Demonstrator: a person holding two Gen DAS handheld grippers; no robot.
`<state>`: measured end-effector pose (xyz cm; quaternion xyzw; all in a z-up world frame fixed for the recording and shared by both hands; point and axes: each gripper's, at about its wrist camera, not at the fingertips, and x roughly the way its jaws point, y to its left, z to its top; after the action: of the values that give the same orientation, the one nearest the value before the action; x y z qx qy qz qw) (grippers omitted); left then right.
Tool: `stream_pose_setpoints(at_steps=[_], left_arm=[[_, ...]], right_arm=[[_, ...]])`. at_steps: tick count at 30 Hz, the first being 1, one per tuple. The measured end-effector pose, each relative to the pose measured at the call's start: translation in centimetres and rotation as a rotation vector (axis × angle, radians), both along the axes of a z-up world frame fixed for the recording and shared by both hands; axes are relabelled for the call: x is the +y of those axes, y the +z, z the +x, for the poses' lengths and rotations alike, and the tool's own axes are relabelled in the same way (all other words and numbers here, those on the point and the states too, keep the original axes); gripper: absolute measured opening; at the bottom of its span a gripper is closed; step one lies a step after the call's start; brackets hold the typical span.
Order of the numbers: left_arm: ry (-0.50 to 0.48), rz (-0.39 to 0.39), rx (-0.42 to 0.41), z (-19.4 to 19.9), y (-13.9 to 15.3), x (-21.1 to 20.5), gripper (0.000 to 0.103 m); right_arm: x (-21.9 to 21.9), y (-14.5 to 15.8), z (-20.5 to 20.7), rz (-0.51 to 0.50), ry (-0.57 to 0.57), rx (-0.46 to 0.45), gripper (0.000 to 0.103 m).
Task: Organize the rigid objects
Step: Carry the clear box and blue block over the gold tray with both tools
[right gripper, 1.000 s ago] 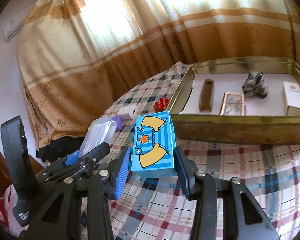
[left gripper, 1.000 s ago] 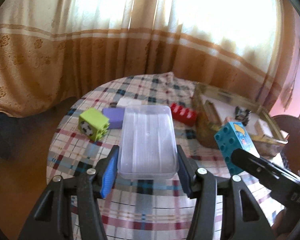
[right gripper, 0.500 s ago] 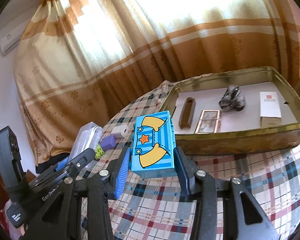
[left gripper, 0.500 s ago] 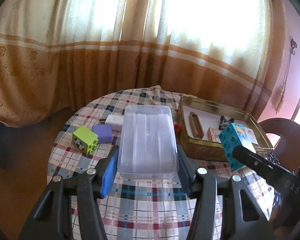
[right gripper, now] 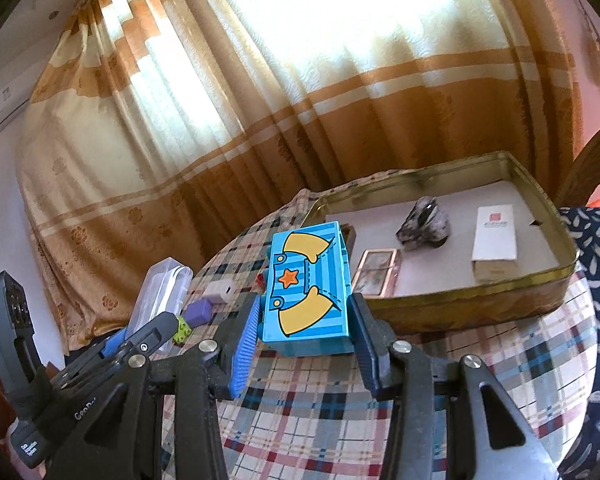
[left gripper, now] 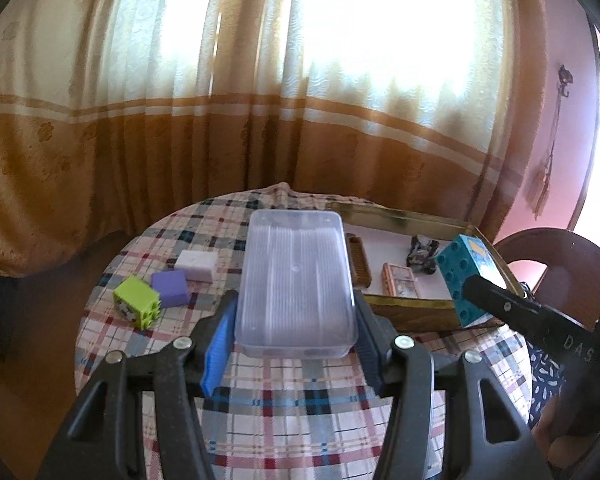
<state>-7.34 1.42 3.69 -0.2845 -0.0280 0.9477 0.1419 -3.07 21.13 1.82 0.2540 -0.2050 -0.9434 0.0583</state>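
Note:
My left gripper (left gripper: pixel 296 336) is shut on a clear plastic box (left gripper: pixel 296 280), held above the plaid tablecloth (left gripper: pixel 300 412). My right gripper (right gripper: pixel 306 336) is shut on a blue toy block (right gripper: pixel 306 292) printed with an orange star and yellow shapes; the same blue block (left gripper: pixel 462 276) shows at the right of the left wrist view. The clear box (right gripper: pixel 162 300) and left gripper appear at the lower left of the right wrist view. A gold tin tray (right gripper: pixel 480 296) lies just beyond the block.
On the cloth sit a green block (left gripper: pixel 137 306), a purple block (left gripper: pixel 169 288) and a white block (left gripper: pixel 196 265). The tray holds a brown comb-like piece (left gripper: pixel 359 262), a small copper frame (right gripper: pixel 376 276), a grey lump (right gripper: pixel 424 224) and a white carton (right gripper: pixel 494 236). Curtains hang behind.
Both grippers have risen and drawn back with their loads: the table looks smaller and lower, and the tray's inside has come into fuller view. The red block is now hidden.

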Motion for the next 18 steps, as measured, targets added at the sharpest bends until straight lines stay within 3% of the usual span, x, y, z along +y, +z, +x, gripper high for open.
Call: stream_pose_setpoints(at_steps=[18], left_arm=[[-0.075, -0.033, 0.048, -2.1, 1.4, 5.6, 0.054]], right_arm=[[6.0, 1.4, 0.4, -0.002, -0.156, 0.047, 0.047]])
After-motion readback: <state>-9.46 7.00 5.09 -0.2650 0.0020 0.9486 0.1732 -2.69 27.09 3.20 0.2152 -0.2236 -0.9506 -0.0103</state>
